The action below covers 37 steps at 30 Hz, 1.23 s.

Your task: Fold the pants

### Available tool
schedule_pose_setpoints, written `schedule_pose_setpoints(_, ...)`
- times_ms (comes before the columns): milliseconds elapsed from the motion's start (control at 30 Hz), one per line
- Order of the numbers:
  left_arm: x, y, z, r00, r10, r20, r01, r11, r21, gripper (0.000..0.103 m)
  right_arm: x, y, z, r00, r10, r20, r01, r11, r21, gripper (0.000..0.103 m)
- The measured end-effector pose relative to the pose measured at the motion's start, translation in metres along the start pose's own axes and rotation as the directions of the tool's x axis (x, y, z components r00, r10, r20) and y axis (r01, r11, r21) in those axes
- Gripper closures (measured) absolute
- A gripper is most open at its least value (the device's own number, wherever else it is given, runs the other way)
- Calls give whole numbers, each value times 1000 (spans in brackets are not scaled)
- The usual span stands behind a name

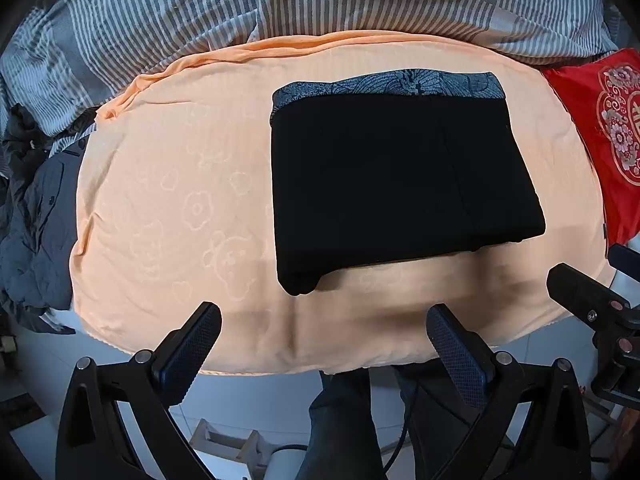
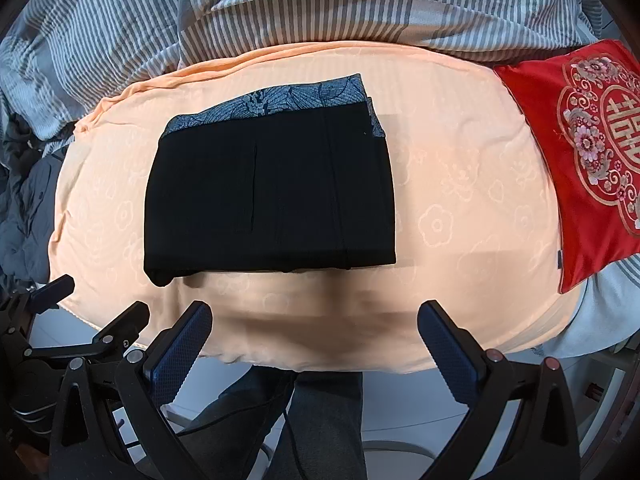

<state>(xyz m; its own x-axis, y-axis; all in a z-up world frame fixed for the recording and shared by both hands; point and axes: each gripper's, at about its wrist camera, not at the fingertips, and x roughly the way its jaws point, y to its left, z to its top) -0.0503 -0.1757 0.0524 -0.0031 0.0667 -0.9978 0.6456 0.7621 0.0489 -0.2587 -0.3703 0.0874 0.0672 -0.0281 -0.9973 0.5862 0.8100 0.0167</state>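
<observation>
Black pants lie folded into a compact rectangle on the orange blanket. A blue-grey patterned band shows along their far edge. My left gripper is open and held back from the bed's near edge, with nothing between its fingers. My right gripper is open too, also short of the pants and empty. Each gripper shows at the side of the other's view: the right gripper and the left gripper.
A striped grey-and-white duvet is bunched behind the blanket. A red embroidered cushion lies to the right. Dark grey clothing is heaped at the left. A person's legs stand on the light floor below.
</observation>
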Motion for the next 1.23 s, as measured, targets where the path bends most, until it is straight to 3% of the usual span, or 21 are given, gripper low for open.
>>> schedule_pose_setpoints(1233,13,3,14,1000,-6,4,6,1000,-13,0,18,0,17,999,4,-41,-4,1000,-13,0)
